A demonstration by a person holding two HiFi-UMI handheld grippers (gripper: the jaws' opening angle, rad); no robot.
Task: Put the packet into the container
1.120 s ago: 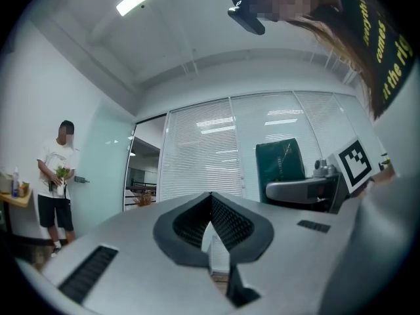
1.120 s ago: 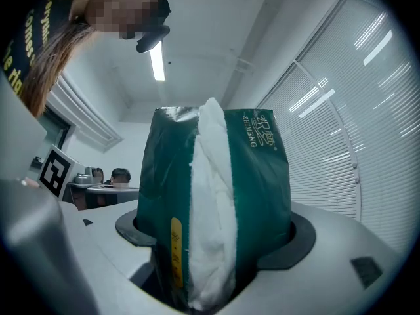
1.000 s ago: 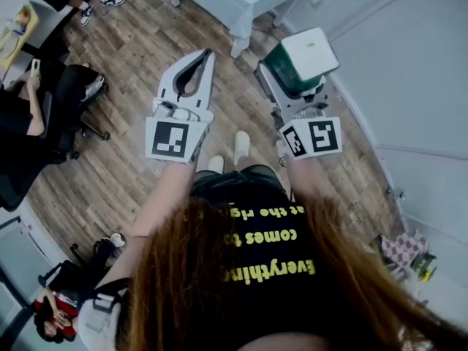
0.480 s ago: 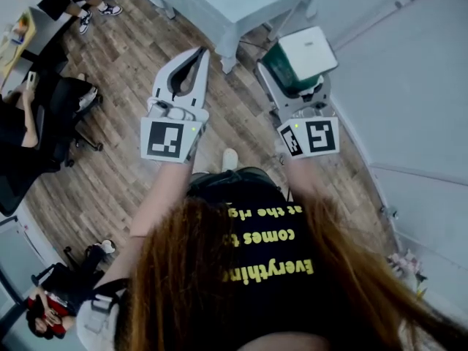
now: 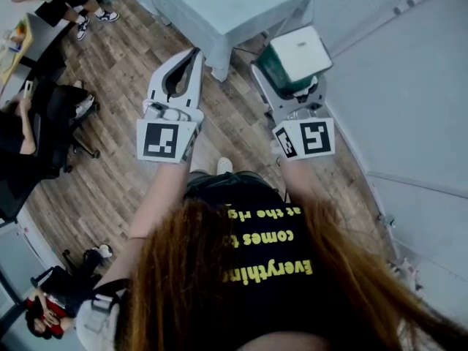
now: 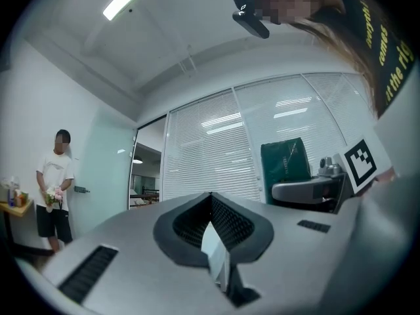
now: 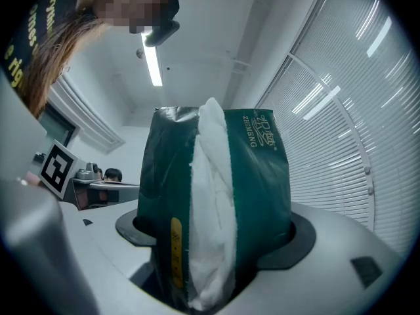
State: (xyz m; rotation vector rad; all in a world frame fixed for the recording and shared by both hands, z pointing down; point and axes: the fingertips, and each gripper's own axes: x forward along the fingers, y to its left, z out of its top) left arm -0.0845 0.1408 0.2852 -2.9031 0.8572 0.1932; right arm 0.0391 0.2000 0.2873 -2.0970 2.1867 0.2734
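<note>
A dark green tissue packet (image 5: 296, 57) with a white top face sits between the fingers of my right gripper (image 5: 291, 72), which is shut on it and held out over the wooden floor. In the right gripper view the packet (image 7: 252, 195) fills the jaws, white tissue bulging from its split side. My left gripper (image 5: 194, 53) is held level beside it, jaws closed tip to tip with nothing held; its tips (image 6: 211, 205) meet in the left gripper view. No container shows in any view.
A table with a pale cloth (image 5: 219, 6) stands just ahead of both grippers. Seated people and an office chair (image 5: 73, 115) are at the left. A pale wall (image 5: 409, 86) runs along the right. A person (image 6: 56, 189) stands by a glass door.
The table has come closer and lower in the head view as the person walks forward. Both grippers keep their pose, and the packet stays held.
</note>
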